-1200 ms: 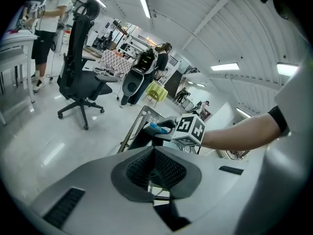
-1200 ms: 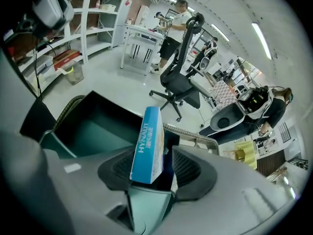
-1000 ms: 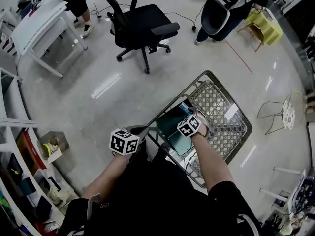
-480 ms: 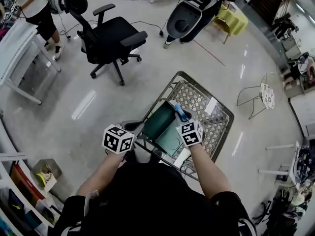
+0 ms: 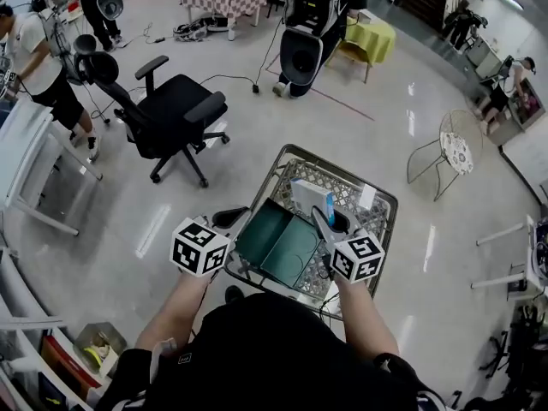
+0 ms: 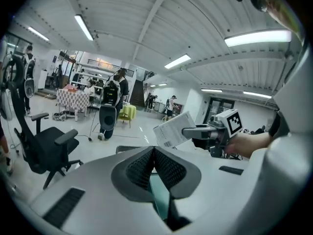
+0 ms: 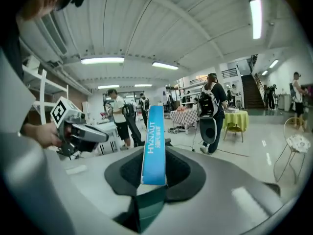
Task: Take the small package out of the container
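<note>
Cart [image 5: 381,229] centre, chair [image 5: 175,110] upper left.
Small package [image 5: 309,197] above cart in right claw [image 5: 324,218]; left claw [image 5: 231,219] at cart's left.

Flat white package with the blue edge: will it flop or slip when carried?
Probably stiff: the flat white package with the blue edge stands straight from the right claw without sagging. Likely light, since it looks thin. It might pivot, as only its lower end is pinched.

Glossy grey floor [image 5: 360,127], black office chair [image 5: 175,110] — strip-lit ceiling [image 6: 146,28]
</note>
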Action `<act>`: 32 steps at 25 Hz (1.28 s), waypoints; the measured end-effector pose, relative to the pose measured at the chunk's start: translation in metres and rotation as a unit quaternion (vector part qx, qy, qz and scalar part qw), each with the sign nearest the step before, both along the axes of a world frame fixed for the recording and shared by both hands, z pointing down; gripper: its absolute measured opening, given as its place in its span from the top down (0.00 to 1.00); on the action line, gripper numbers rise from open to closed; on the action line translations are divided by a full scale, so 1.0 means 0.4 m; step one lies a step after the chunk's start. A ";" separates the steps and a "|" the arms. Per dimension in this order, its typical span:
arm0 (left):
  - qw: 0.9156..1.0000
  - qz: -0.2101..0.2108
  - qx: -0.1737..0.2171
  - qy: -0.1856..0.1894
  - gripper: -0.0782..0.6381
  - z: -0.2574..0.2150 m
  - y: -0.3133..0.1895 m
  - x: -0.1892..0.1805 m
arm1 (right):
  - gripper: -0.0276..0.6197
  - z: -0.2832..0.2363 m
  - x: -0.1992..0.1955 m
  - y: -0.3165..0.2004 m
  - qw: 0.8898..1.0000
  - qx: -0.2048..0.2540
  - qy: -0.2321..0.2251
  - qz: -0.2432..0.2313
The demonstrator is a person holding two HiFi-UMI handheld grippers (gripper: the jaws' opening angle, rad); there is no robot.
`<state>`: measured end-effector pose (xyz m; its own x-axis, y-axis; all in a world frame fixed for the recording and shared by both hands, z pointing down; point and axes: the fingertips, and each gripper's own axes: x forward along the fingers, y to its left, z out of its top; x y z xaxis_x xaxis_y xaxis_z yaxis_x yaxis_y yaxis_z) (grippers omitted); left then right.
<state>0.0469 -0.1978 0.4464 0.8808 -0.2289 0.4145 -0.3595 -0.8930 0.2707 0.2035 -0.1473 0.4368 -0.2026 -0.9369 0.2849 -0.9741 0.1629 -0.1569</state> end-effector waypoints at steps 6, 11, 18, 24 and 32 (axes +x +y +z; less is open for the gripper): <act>0.998 0.016 0.021 0.059 0.88 -0.164 0.027 0.080 | 0.82 -0.174 0.076 0.100 0.992 0.103 -0.076 -0.005; 0.994 -0.006 0.055 0.094 0.88 -0.282 0.013 0.103 | 0.83 -0.311 0.155 0.162 0.980 0.171 -0.107 0.000; 0.983 -0.042 0.163 0.068 0.88 -0.405 -0.059 0.110 | 0.83 -0.482 0.190 0.158 0.965 0.245 -0.093 -0.019; 0.980 -0.038 0.181 0.073 0.88 -0.459 -0.064 0.134 | 0.83 -0.500 0.214 0.155 0.966 0.253 -0.049 -0.004; 0.985 -0.050 0.152 0.072 0.88 -0.399 -0.052 0.131 | 0.83 -0.452 0.217 0.189 0.970 0.236 -0.061 0.010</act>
<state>0.0991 -0.2184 0.2869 0.8921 -0.4118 0.1858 -0.4274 -0.9026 0.0516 0.2905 -0.0715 0.2558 -0.1883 -0.9613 -0.2013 -0.9567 0.2259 -0.1838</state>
